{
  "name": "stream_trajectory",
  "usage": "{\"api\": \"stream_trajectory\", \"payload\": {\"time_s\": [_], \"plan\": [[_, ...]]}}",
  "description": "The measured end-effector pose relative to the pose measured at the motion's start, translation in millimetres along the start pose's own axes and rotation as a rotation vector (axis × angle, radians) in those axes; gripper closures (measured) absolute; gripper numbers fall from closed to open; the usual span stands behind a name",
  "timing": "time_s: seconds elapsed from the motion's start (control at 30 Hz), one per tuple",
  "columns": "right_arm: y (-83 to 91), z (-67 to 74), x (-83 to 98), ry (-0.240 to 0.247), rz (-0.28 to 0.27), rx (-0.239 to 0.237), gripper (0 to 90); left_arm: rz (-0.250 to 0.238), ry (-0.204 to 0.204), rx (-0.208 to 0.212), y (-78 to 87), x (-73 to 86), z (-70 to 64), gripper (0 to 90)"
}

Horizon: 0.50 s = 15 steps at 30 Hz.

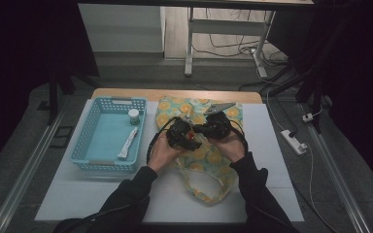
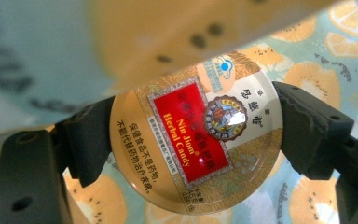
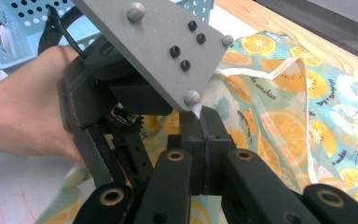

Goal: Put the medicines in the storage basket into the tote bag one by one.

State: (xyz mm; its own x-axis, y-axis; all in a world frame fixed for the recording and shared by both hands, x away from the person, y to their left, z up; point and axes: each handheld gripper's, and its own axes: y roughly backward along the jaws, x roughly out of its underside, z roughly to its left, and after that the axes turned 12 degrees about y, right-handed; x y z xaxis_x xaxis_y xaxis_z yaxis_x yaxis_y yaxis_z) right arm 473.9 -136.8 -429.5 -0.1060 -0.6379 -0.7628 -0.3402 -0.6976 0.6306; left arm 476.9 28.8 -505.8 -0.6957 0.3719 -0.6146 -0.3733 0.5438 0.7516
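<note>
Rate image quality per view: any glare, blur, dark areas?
High view: dim, black at both sides, the white table brightest. Left gripper view: candy tin sharp with a small glare spot on its emblem; bag fabric across the top blurred. Right gripper view: evenly lit; fruit-print bag sharp.

Between your left gripper's (image 2: 193, 140) matt black plastic jaws sits a round candy tin (image 2: 196, 140) with a glossy printed lid that catches a highlight. Your right gripper (image 3: 205, 140) is the same matt, slightly grainy black plastic. The fruit-print bag (image 3: 279, 116) looks like thin, smooth, faintly shiny sheet. At ten o'clock stands a perforated, smooth blue plastic basket (image 1: 90, 141); the table edge (image 1: 175, 94) is wood.
</note>
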Motion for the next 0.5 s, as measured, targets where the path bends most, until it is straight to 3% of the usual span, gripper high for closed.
{"api": "stream_trajectory", "payload": {"time_s": [0.1,0.5], "plan": [[-0.3,-0.2,0.4,-0.001,0.004,0.001,90.0,-0.013,-0.006,-0.025,-1.5,1.8,-0.5,17.1],[3.3,-1.7,0.2,-0.007,-0.006,0.005,90.0,-0.035,-0.004,0.021,15.8,6.0,-5.0,10.3]]}}
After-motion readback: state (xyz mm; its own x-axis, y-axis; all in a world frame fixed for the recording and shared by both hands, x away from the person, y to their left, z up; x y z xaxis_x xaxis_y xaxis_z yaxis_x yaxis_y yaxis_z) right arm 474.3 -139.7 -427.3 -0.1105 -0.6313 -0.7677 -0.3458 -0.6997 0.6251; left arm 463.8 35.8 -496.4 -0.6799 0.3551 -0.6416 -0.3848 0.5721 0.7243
